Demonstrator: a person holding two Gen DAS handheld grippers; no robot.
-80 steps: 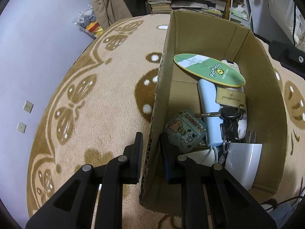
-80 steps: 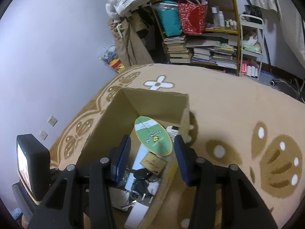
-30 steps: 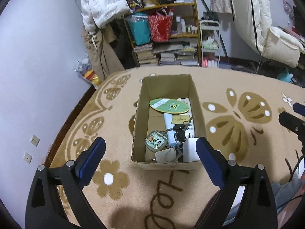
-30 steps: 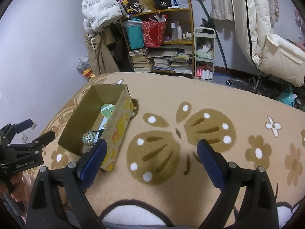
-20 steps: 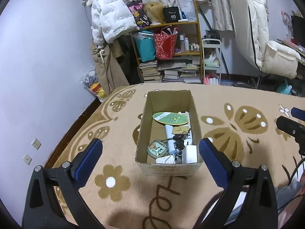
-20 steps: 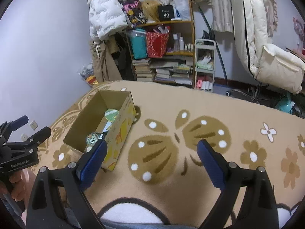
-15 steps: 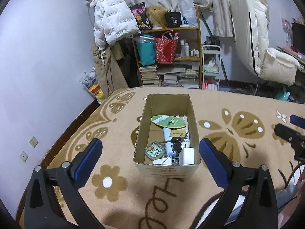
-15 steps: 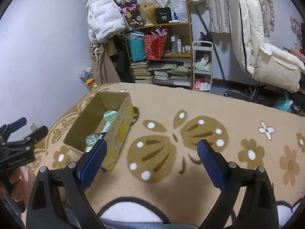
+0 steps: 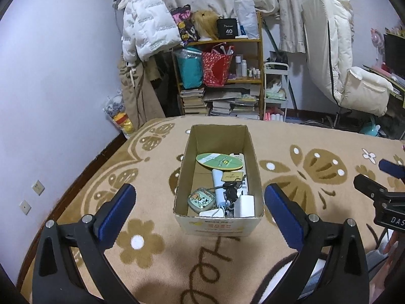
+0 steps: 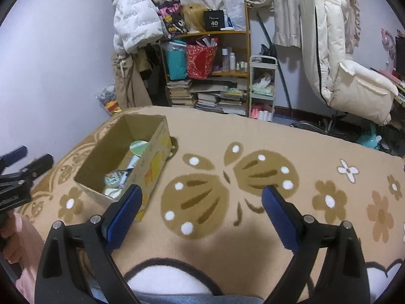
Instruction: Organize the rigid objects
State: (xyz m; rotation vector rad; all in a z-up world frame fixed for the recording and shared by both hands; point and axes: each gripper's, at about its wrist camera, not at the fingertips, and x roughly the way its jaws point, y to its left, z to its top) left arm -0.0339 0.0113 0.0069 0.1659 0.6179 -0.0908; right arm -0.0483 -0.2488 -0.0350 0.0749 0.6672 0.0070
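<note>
1. The left gripper (image 9: 198,202) hangs above the rug with its blue-padded fingers (image 9: 117,211) spread wide, holding nothing.
2. Straight ahead of that claw, framed between its two fingers, stands the cardboard box (image 9: 219,221), open at the top and resting on the tan rug (image 9: 76,177).
3. Red print runs along the box's near outer wall, but it is too small to read.
4. Inside the box, at the end farthest from the left claw, lies a green oval board (image 9: 219,161) with a small yellow emblem; its lettering cannot be made out.
5. Nearer the claw lie a pale blue handle (image 9: 217,181), a tan tag (image 9: 232,176) with unreadable writing, dark keys (image 9: 231,190), a cartoon-printed case (image 9: 201,200) and a white charger block (image 9: 244,205).
6. The right gripper (image 10: 200,204) is likewise spread wide and empty over the rug's brown butterfly pattern (image 10: 227,185).
7. From the right claw the box sits ahead and to the left, just beyond its left finger, with yellow graphics on the outer side.
8. Part of the right tool shows at the right edge of the left view, with the letters "DAS" legible on its body.
9. Far ahead of both claws, a wooden shelf (image 9: 246,41) carries a black box marked "40" (image 9: 227,29).
10. A white puffer jacket (image 9: 145,30) printed with repeated lettering hangs to the left of the shelf.
</note>
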